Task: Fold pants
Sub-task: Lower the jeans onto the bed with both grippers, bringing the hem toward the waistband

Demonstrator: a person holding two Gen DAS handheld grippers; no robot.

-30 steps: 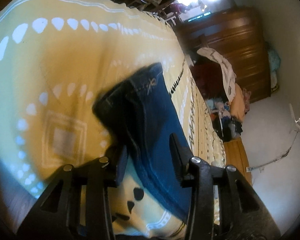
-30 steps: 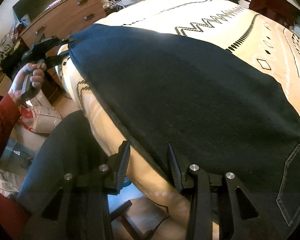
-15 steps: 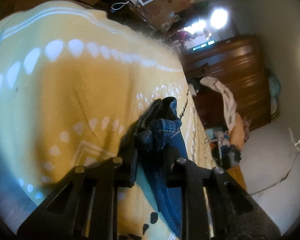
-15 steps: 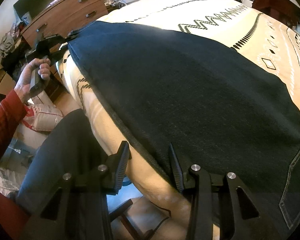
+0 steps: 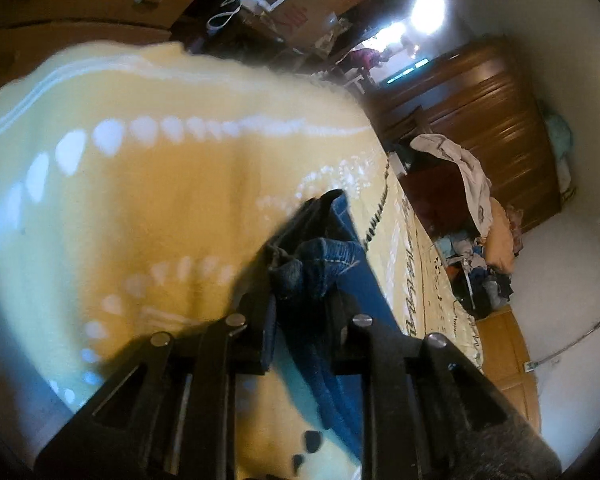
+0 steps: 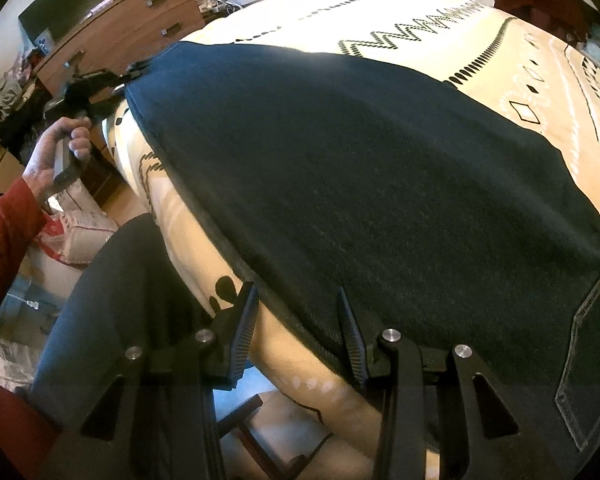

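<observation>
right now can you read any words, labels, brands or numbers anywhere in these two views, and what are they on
No text can be read in either view.
Cardboard box behind the bed: red marks, too blurred to read.
White and red bag on the floor: red print, too small and blurred to read.
Jeans back pocket: plain stitching, no label or brand visible.
Blanket: only patterns, no letters.

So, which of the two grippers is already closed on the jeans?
The left gripper: its jaws have just been closing and now pinch a bunched hem corner of the jeans. The right gripper is open, with the jeans' edge between its jaws, not pinched.
</observation>
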